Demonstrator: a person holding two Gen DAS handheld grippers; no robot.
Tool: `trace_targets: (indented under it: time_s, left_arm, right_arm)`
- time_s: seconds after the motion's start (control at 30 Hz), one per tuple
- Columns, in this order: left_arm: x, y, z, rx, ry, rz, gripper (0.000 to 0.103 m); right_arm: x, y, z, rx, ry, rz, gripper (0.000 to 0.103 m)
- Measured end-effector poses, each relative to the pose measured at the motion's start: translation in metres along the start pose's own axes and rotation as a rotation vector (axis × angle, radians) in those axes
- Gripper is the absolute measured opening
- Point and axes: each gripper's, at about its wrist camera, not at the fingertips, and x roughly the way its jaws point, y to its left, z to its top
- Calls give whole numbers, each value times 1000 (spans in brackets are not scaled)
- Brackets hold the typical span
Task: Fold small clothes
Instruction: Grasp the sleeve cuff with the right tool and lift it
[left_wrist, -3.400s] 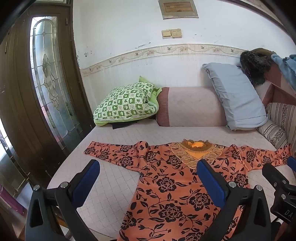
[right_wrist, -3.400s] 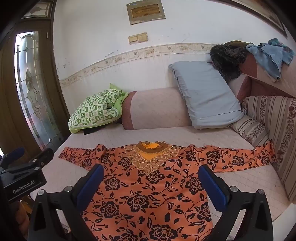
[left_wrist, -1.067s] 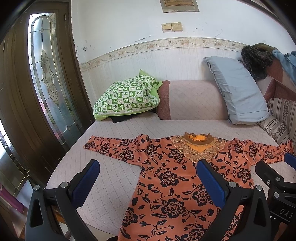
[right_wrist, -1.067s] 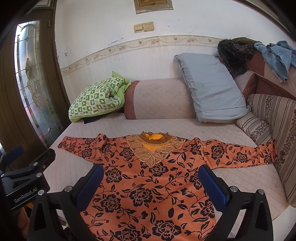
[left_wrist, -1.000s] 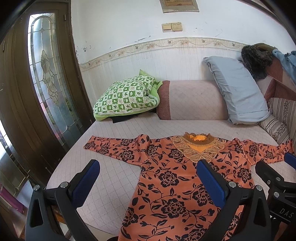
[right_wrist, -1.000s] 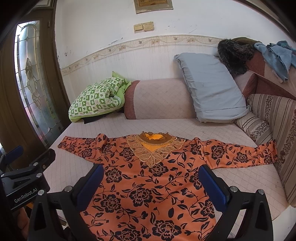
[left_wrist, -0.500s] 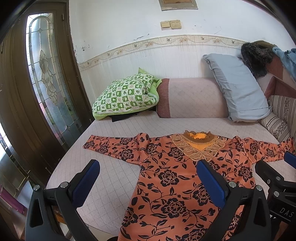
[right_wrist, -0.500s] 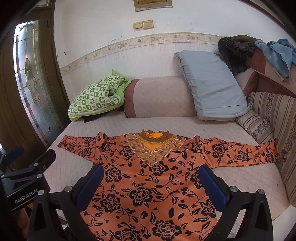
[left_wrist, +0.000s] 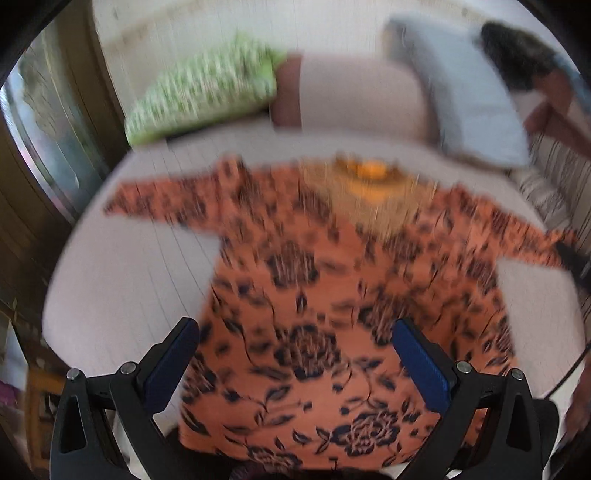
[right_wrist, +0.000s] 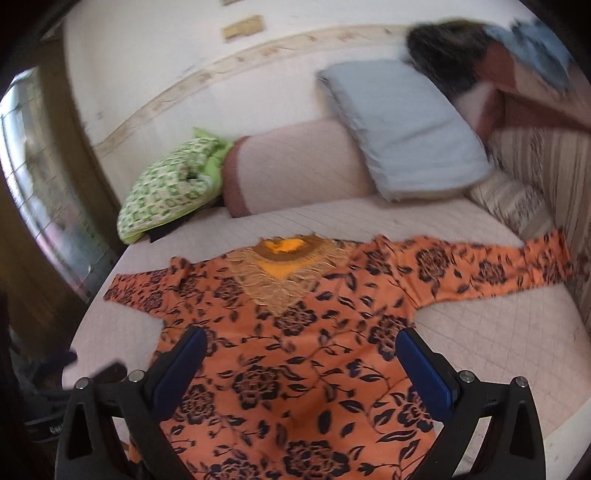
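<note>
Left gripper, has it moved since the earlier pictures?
Yes. The left gripper has swung rightward and tipped down: the green checked pillow sits higher and the orange floral blouse fills more of its blurred view.

My view's pretty blurry: a quilted pale pink mattress (right_wrist: 480, 339) runs to a white wall with a patterned border strip (right_wrist: 258, 55). Pink bolster (right_wrist: 295, 166) at 12, green checked pillow (right_wrist: 166, 184) at 10, grey-blue pillow (right_wrist: 402, 129) at 1, leaded-glass wooden door (left_wrist: 44, 122) at 9.
</note>
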Motion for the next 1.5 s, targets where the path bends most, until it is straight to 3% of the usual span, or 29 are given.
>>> trace_targets:
  time_s: [0.1,0.27,0.4,0.53,0.73,0.83,0.9,0.97,1.03,1.2,1.33,1.5]
  left_arm:
    - [42,-4,-11,3,113,37,103]
    - [73,-10,-16,24,183,83,103]
    - [87,-18,-8,44,199,109,103]
    - [97,-24,1,52,198,121,103]
    - [105,-38,16,57,189,110,103]
    - [105,-43,17,71,186,107,103]
    - [107,-43,17,79,188,110,103]
    - [110,-41,18,75,189,115,103]
    - [112,-38,20,64,193,112,103]
    - [105,-26,23,43,163,96,103]
    - [98,-3,19,3,147,78,103]
    - [88,43,9,-78,129,68,103]
  right_arm:
    - [28,-77,4,172,27,-65,103]
    - [74,-251,5,605,36,-164,100]
    - [94,-367,-7,974,-40,-93,86]
    - [109,-432,-12,1163,-101,-45,79]
    - [122,-469,16,1200,-153,-56,78]
    - [124,-489,18,1214,-217,-93,55]
    - [126,-503,17,1215,-229,-143,19]
    - [127,-506,18,1197,-235,-156,15]
    - [126,-503,21,1173,-255,-107,9]
    - [101,-458,36,991,-302,-72,8]
    - [90,-385,78,816,-295,41,7]
    - [104,-254,121,647,-230,240,7]
